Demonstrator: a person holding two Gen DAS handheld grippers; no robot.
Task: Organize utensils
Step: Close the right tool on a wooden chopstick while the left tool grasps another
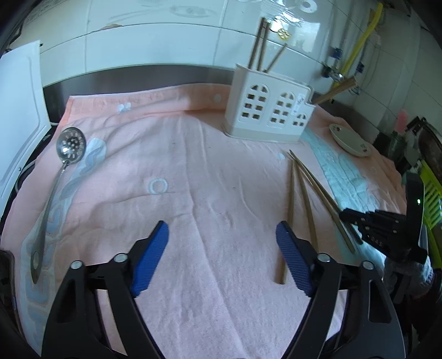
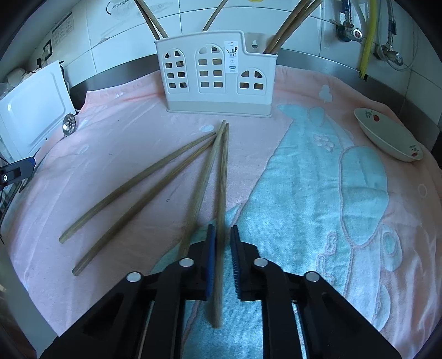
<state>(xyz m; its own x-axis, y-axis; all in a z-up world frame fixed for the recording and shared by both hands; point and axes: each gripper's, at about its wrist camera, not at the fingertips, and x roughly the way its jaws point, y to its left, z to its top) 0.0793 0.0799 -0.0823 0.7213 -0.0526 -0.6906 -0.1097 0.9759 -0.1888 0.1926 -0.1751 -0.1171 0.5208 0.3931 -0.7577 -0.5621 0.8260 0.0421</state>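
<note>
**Right gripper straddles a chopstick; left gripper hangs wide over the towel**

The right gripper point(image 2: 222, 229) has its blue pads point(image 2: 210, 259) a narrow gap apart, with one wooden chopstick point(image 2: 221, 193) running lengthwise between them. The stick lies against the left pad; the right pad stands clear of it, so nothing is clamped. A second chopstick point(image 2: 203, 179) passes just left of the fingers, and the far tips of the two meet in front of the utensil holder point(image 2: 218, 74). Two more chopsticks point(image 2: 138, 185) fan out to the left on the pink towel point(image 2: 124, 138).

The left gripper point(image 1: 222, 229) has its fingers spread wide over bare towel, holding nothing. Its right pad point(image 1: 292, 259) sits just beside the near end of one of the loose chopsticks point(image 1: 304, 193).

The white utensil holder, pierced with window-shaped cutouts, stands upright at the far edge of the towel. Chopsticks point(image 2: 290, 24) already lean out of its compartments. A slotted metal spoon point(image 1: 70, 145) lies along the towel's left edge, bowl away from the camera. A small oval dish point(image 2: 386, 132) rests on the towel to the right. A white board point(image 1: 19, 110) leans at the far left.
</note>
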